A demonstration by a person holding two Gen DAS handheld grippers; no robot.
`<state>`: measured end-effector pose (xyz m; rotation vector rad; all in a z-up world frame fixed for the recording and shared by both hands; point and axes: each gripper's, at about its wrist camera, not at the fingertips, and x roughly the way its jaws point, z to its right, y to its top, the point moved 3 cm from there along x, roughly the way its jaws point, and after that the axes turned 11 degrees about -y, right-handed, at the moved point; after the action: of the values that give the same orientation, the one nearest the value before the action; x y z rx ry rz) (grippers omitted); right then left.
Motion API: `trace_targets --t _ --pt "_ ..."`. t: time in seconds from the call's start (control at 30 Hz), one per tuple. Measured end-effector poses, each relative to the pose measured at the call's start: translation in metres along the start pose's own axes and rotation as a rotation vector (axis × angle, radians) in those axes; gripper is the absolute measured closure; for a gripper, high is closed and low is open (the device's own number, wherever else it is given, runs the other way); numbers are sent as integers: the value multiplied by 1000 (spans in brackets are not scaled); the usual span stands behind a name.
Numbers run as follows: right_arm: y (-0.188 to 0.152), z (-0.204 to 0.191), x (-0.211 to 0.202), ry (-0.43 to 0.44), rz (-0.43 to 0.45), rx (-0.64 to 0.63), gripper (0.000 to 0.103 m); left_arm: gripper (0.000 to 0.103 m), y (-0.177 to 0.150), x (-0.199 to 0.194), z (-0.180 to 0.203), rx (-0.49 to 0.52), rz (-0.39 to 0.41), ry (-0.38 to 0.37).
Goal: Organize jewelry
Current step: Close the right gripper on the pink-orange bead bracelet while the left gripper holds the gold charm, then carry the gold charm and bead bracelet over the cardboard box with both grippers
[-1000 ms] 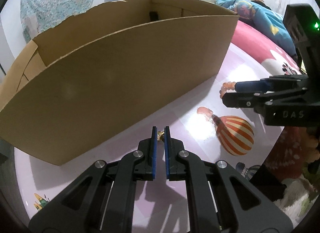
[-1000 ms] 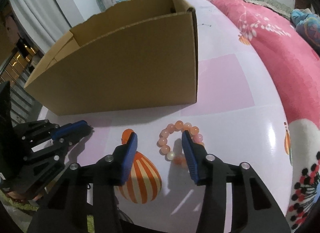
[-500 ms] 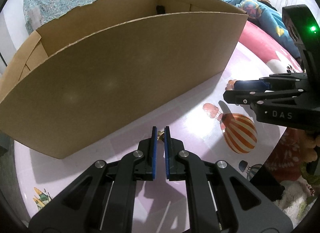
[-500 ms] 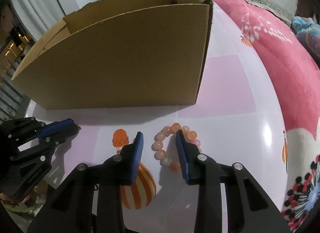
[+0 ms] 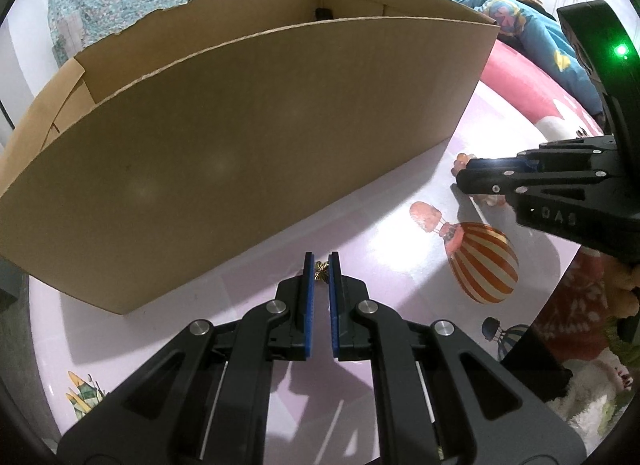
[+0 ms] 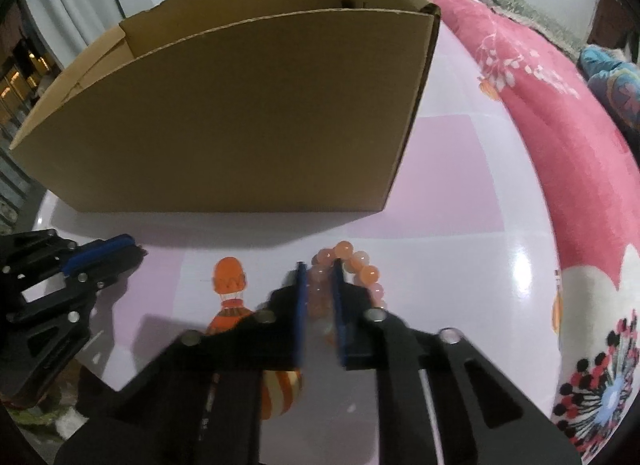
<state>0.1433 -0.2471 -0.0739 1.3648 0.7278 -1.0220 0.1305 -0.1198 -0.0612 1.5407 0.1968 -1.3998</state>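
Picking-up step in hand, both tools working at once. Left gripper (image 5: 321,271) clenching a small gold ornament (image 5: 320,270) right at the fingertips, low over the glossy table (image 6: 460,265). Right gripper (image 6: 320,297) closing at this moment on the near arc of a peach bead bracelet (image 6: 362,267), beads sitting between the blue pads (image 6: 301,297) and the rest of the loop curling out just beyond and to the right of the jaws. Cardboard box (image 6: 240,113) standing open just ahead of both pairs of jaws. Next, judging by the layout: finishing the squeeze, then lifting clear over the near wall and releasing inside, keeping the bracelet from slipping.
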Motion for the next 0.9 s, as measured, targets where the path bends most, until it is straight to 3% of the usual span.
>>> trace_targets --t 0.13,0.53,0.7,0.9 --pt "-4 15 -5 58 -5 67 93 97 -2 -6 -3 -7 33 -16" --pt "5 86 -66 452 104 437 93 97 14 -101 -15 -32 214 -129" --pt "22 86 -105 490 196 419 93 97 33 -141 -24 -17 289 -142" --pt "68 80 -134 561 283 326 93 97 62 -156 -48 -8 325 -72"
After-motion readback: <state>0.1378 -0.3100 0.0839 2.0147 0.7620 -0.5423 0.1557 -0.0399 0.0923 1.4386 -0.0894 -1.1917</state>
